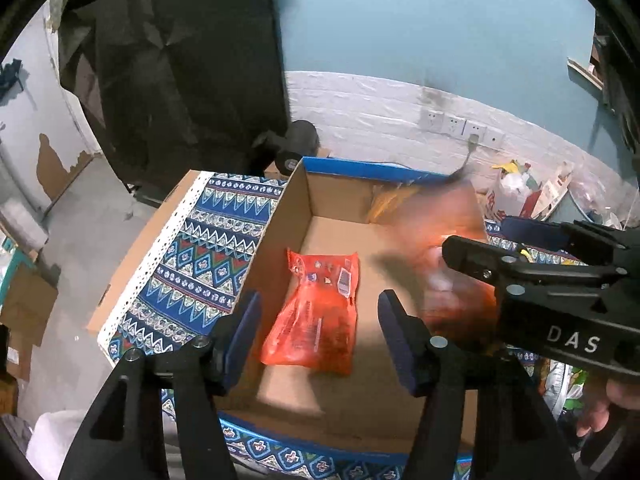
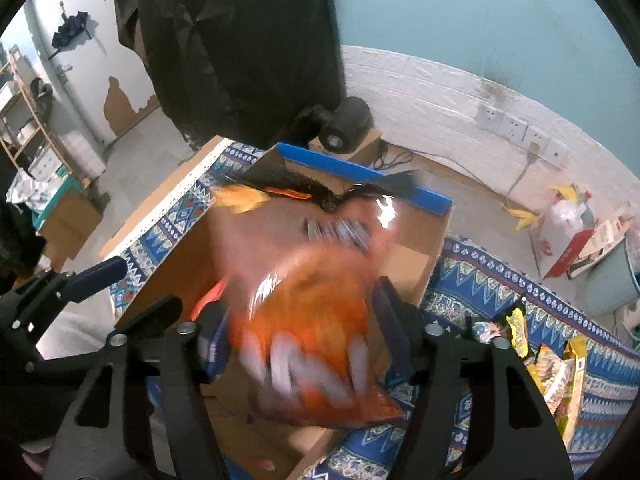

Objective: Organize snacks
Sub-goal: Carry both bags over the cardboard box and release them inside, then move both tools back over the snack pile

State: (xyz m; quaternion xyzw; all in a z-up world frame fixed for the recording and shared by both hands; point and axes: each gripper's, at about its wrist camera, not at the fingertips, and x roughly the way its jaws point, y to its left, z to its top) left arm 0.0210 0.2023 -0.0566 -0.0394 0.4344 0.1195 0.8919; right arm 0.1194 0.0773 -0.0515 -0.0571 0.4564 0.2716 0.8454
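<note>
Two claws: left gripper point(image 1: 318, 336) gapes empty; right gripper point(image 2: 302, 336) parted around blurred orange bag point(image 2: 308, 300), grip unclear
Box point(image 1: 280, 224): red packet point(image 1: 314, 312) at six o'clock

Left tool point(image 1: 316, 320) open, right tool point(image 2: 304, 340) seemingly open (blurred)

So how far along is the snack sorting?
Done: one red packet lies flat in the cardboard box, with a yellow packet at its far end. In hand: a blurred orange bag sits between the right gripper fingers, over the box. Left: yellow packets remain on the patterned cloth.
</note>
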